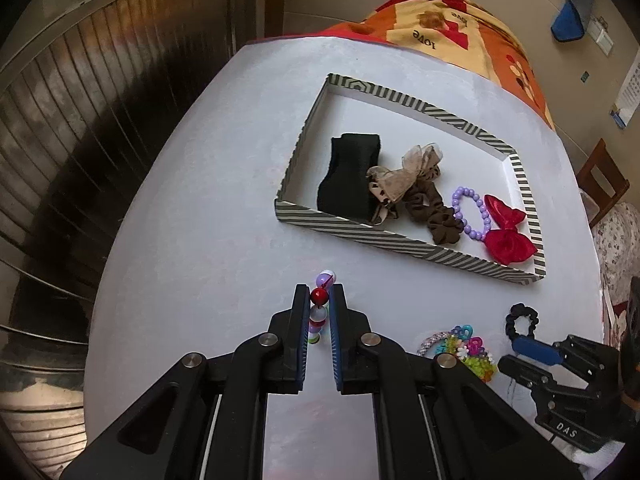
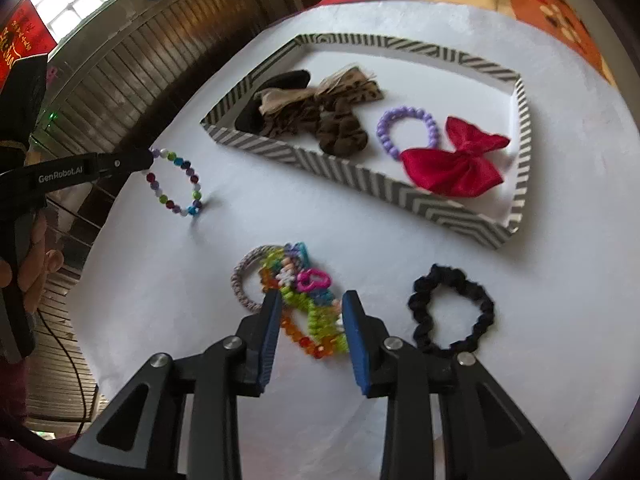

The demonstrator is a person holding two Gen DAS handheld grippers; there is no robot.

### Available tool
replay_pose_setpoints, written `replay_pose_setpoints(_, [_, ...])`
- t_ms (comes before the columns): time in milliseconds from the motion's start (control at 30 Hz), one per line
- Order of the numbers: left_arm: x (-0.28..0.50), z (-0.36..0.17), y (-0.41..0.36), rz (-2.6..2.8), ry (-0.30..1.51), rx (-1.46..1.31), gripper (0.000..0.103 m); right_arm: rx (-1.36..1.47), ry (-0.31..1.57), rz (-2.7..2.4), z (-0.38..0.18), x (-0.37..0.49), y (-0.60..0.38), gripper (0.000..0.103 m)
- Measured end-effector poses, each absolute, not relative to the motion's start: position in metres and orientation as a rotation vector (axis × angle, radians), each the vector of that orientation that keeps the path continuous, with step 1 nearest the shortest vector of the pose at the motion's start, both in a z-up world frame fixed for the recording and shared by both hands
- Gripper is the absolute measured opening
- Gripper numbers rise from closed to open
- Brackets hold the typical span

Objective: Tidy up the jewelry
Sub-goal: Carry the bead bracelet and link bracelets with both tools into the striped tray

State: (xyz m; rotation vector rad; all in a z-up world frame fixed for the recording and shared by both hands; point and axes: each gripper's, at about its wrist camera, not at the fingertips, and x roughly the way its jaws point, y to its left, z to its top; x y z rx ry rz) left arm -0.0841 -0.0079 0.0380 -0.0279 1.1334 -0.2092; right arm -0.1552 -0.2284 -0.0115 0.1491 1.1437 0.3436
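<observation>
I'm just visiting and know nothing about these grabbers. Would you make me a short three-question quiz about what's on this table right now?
1. True or false: the left gripper is shut on the multicoloured bead bracelet.
2. Which item lies in the striped tray? A) black scrunchie ring B) red bow C) pile of bright plastic bracelets
3. Fill in: the right gripper has its jaws open on either side of the ____.

Key: 1 true. 2 B; the purple bead bracelet lies beside the bow. 3 pile of bright plastic bracelets.
</observation>
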Motion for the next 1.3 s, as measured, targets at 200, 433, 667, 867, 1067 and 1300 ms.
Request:
replay_pose_setpoints(200, [-0.083, 0.039, -0.012, -0.219, 1.135, -0.016, 0.0, 0.164, 1.148, 0.377, -0.021, -0.133, -0.218, 0.032])
replay_pose_setpoints(433, [-0.082, 0.042, -0.011, -0.22, 1.133, -0.01, 0.0, 0.211, 1.173, 0.409, -0.041, -0.116, -0.214, 0.007])
replay_pose_setpoints(667, [-0.084, 0.062, -0.014, -0.257, 1.101, -0.018, 0.0, 0.309, 1.041, 0.455, 0.018, -0.138, -0.239, 0.006])
replay_pose_setpoints(867, [-0.076, 0.084, -0.029, -0.298, 1.072, -0.006, 0.0, 0.313, 0.957, 0.453, 0.059, -0.142, -0.25, 0.006])
replay_pose_setpoints(1067, [-0.057, 0.103, -0.051, -0.332, 1.038, 0.023, 0.0, 0.303, 0.911, 0.416, 0.081, -0.123, -0.259, 0.006])
replay_pose_setpoints(1300, [-0.018, 0.106, -0.075, -0.357, 1.036, 0.04, 0.0, 0.287, 0.903, 0.364, 0.086, -0.101, -0.271, 0.006])
